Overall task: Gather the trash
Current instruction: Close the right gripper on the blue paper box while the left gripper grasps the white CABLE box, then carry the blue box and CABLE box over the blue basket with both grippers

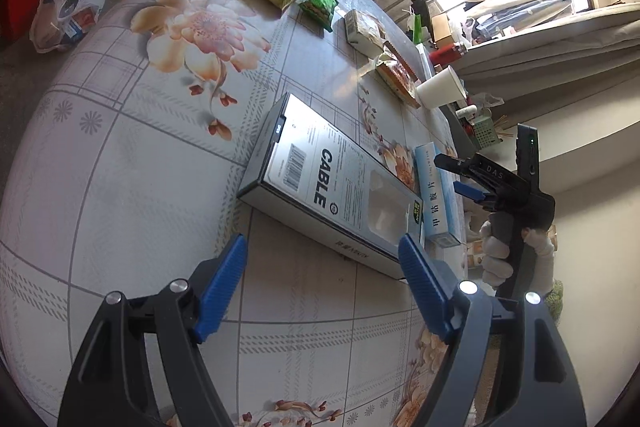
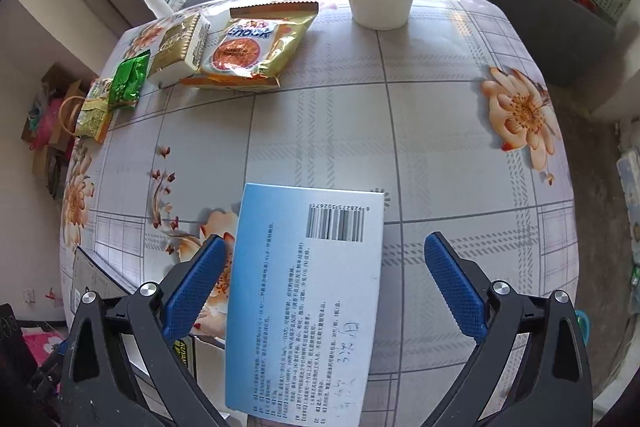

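Item: pale blue flat cardboard medicine box [image 2: 308, 291], barcode side up, lying on the floral plastic-covered table [image 2: 440, 131].
Position: directly beneath the right hand-held gripper [image 2: 324, 283], between its blue pads; near the left one, well clear of the right one.
Right hand-held gripper: released, spread wide, gripping nothing.
Left hand-held gripper [image 1: 324, 259]: released, empty; the long grey "CABLE" carton [image 1: 320, 183] lies just ahead of its tips.
Handling advice: centre the right one over the box, lower until both pads flank its long edges, then close squarely. Thin card probably crushes easily; squeeze lightly.
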The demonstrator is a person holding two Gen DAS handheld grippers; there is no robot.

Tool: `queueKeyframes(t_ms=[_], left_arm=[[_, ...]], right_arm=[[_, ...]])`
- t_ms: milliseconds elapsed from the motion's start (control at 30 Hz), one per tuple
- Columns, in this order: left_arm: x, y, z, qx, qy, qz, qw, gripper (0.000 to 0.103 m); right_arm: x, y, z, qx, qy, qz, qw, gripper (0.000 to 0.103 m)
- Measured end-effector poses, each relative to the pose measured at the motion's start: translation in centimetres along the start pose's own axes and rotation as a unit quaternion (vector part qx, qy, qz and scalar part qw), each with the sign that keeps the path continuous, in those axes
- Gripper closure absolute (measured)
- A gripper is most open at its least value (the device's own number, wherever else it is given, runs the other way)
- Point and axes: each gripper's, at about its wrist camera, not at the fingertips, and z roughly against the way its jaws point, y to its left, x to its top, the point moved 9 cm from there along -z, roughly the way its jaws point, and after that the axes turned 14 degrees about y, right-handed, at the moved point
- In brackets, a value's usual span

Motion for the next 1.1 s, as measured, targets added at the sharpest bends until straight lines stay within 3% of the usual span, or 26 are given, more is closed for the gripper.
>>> queueKeyframes(t_ms=[167, 233, 300, 367, 500, 667, 867, 933, 1000, 1100], left_arm=[[-1.3, -0.4, -0.7, -0.002, 0.012, -0.016, 0.9998, 0.028], [-1.4, -0.5, -1.0, -0.001, 0.013, -0.021, 0.9997, 0.028], [-1.5, -0.7, -1.3, -0.002, 0.014, -0.024, 0.9996, 0.028], [-1.3, -0.6, -1.6, -0.005, 0.017, -0.022, 0.9996, 0.028], [-0.6, 0.4, -1.5, -0.004, 0.008, -0.006, 0.9999, 0.028], [0.2, 1.9, -0.4, 0.000, -0.020, 0.015, 0.9997, 0.027], [-0.4, 2.2, 0.1, 0.020, -0.026, 0.006, 0.9994, 0.027], [-1.2, 1.9, 0.0, 0.025, -0.017, 0.000, 0.9995, 0.026], [-2.0, 1.5, -0.3, 0.034, -0.012, -0.015, 0.9992, 0.026], [-4.4, 0.5, -1.1, 0.019, 0.018, -0.036, 0.9990, 0.026]], right_arm=[[-0.9, 1.8, -1.2, -0.008, 0.020, 0.041, 0.999, 0.010], [-0.9, 2.1, -1.6, -0.041, 0.013, 0.065, 0.997, 0.031], [-0.5, 2.6, -1.8, -0.060, 0.006, 0.077, 0.995, 0.033], [0.3, 3.9, -1.6, -0.049, -0.009, 0.093, 0.994, 0.033], [0.2, 8.3, -1.8, -0.052, -0.023, 0.173, 0.983, 0.033], [-4.1, 13.8, -3.3, -0.069, -0.008, 0.280, 0.958, 0.033], [-11.1, 16.1, -3.1, -0.034, 0.009, 0.318, 0.948, 0.034], [-13.6, 16.6, -2.9, -0.024, 0.012, 0.320, 0.947, 0.034], [-15.8, 16.3, -2.7, -0.004, 0.017, 0.302, 0.953, 0.034], [-18.5, 14.8, -2.2, 0.040, 0.027, 0.258, 0.965, 0.034]])
